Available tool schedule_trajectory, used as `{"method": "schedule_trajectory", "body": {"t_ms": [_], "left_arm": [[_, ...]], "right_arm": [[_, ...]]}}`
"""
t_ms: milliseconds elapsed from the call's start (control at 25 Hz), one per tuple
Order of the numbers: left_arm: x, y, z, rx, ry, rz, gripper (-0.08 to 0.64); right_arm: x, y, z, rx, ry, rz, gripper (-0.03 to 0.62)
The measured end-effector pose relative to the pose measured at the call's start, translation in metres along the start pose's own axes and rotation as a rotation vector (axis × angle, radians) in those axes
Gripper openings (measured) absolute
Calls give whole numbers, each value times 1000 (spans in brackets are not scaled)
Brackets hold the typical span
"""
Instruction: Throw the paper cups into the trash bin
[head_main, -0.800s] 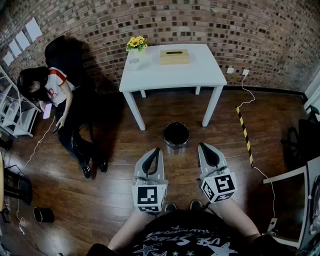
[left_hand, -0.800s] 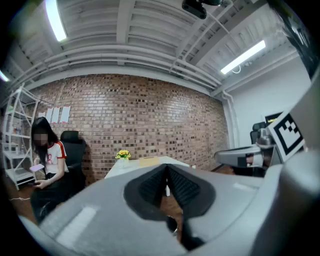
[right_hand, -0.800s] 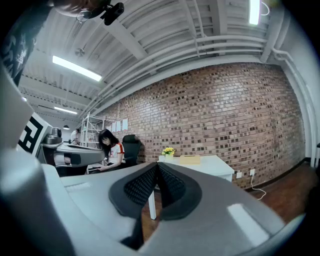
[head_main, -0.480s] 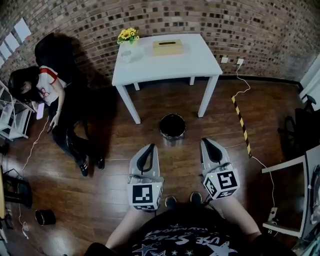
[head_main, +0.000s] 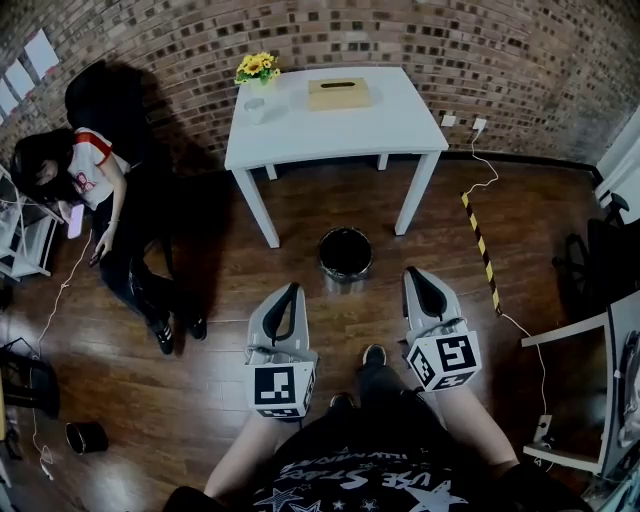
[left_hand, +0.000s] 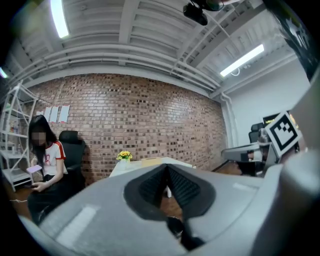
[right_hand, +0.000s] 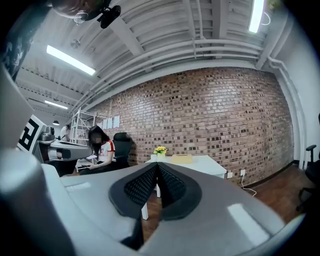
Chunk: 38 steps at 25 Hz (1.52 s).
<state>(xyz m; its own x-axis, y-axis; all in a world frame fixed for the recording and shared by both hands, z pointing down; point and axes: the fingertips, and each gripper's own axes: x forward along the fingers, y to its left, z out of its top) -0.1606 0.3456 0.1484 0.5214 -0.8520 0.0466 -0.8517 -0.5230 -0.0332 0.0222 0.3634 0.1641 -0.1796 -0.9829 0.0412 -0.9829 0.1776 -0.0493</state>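
Paper cup (head_main: 254, 107) on table (head_main: 400, 125) v. small, blurry; trash bin (head_main: 345, 254) inside dark.

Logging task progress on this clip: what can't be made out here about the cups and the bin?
Bin contents: head view, the inside is only dark.
Cup on the table: head view, too small to tell paper from anything else.
Dark round thing on the floor at lower left: head view, too small to name.

Trash bin (head_main: 345, 255) interior dark, contents unreadable. Cup (head_main: 254, 108) on table (head_main: 400, 130) tiny, detail lost.
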Motion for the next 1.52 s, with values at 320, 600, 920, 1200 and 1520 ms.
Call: {"method": "schedule_trajectory", "body": {"t_ms": [320, 600, 920, 1200, 1520], "left_arm": [[43, 29, -4, 1, 6, 89, 5], [123, 54, -11, -5, 14, 130, 5], [242, 49, 4, 43, 1, 130, 5], [308, 57, 6, 69, 22, 192, 5], [340, 57, 11, 104, 49, 194, 5]], "right_arm": [[75, -19, -1, 4, -33, 73, 8], [171, -57, 12, 0, -89, 107, 8], [258, -150, 46, -34, -167, 118, 8], [310, -204, 33, -3, -120, 128, 8], [326, -225, 20, 40, -98, 130, 8]]}}
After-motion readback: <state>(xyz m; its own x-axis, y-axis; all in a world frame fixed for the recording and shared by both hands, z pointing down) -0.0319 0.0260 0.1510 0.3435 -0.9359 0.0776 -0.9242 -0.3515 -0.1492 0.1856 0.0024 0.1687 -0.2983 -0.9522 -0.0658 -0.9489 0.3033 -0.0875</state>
